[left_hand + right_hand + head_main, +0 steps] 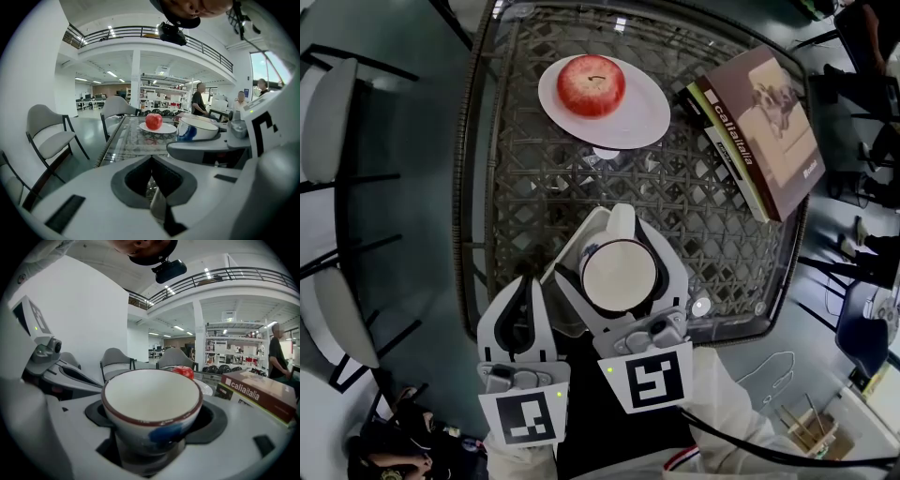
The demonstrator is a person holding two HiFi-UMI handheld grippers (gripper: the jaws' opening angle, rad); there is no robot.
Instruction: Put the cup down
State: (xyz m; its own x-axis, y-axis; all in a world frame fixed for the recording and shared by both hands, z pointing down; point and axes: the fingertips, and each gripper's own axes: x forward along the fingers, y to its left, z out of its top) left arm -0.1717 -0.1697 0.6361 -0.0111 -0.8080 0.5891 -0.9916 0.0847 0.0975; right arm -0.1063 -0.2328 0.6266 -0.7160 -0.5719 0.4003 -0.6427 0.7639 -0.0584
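Right now the cup [152, 404] is being held upright and mouth-up in the right gripper [620, 234]. The jaws are standing partly open, closing on the cup's sides just below its dark red rim. It is white inside, has a blue patch on its wall, and looks empty. From above, it is hanging over the near part of the table [487, 187], close to the near edge and well short of the plate [652, 122]. I cannot tell whether its base is touching the glass yet, though from the left gripper view it seems to be riding a little above the tabletop.

The left gripper [522, 314] is waiting just beside it on the person's left, with its jaws together and nothing between them. It is playing no part in this.

Further out, an apple [592, 84] is resting on the plate towards the far side. A book [769, 131] is lying at an angle on the right, apart from the cup.

By my reading, the carrying part is finishing and the setting-down is what is in hand. The next move is calling for a straight, level descent onto the bare glass beneath the cup, keeping it far enough in from the near edge. Only once the base is resting flat should the jaws be widening, and the gripper then backing away towards the person without dragging the cup along.
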